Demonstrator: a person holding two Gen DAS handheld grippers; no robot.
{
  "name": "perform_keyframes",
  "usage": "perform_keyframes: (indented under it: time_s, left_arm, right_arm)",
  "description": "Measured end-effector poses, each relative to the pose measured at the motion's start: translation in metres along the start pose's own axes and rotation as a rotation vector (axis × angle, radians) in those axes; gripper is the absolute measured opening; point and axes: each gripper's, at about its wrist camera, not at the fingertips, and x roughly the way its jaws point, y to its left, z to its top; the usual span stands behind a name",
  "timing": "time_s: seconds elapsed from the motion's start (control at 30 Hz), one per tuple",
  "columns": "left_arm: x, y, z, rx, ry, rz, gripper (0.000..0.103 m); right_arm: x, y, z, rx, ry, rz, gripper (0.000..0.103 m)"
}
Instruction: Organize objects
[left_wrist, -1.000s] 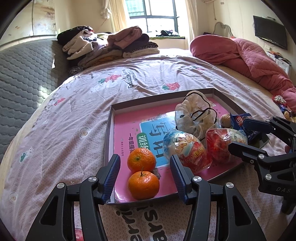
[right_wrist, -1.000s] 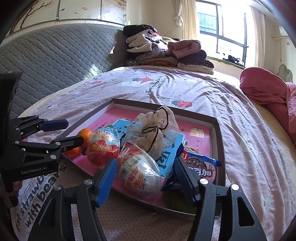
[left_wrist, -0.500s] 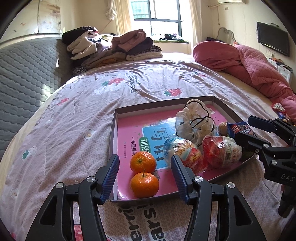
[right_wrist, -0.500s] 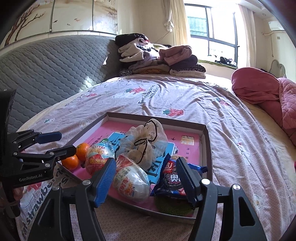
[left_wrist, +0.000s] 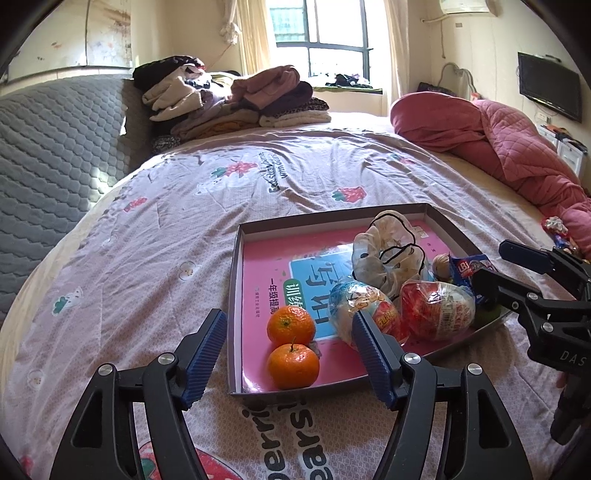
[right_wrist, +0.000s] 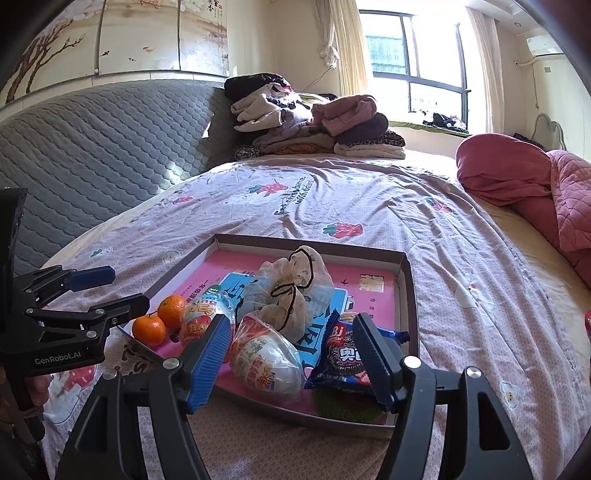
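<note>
Both grippers are rising back from tray (left_wrist: 233, 317) since earlier frames. Left gripper (left_wrist: 288, 354) jaws were just opening, spread wide, nothing between pads. Right gripper (right_wrist: 291, 354) is gaping, empty. Two oranges (left_wrist: 292, 365) are lying at tray's near left corner; snack packets (right_wrist: 345, 356) are lying at near right corner.

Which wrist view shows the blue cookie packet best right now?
The right wrist view: the blue cookie packet faces the camera, only partly covered by a gripper finger. In the left wrist view the packet is just a sliver behind the wrapped eggs.
</note>
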Motion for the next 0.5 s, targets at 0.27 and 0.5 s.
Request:
perform_keyframes:
  time_s: [0.27, 0.5]
  left_arm:
    - [-0.014, 0.001, 0.000, -0.017, -0.013, 0.011, 0.072]
    - [-0.027, 0.002, 0.001, -0.040, -0.019, 0.017, 0.072]
  right_arm:
    - [-0.020, -0.005, 0.005, 0.030, -0.042, -0.020, 0.068]
    - [-0.040, -0.008, 0.008, 0.052, -0.075, -0.030, 0.069]
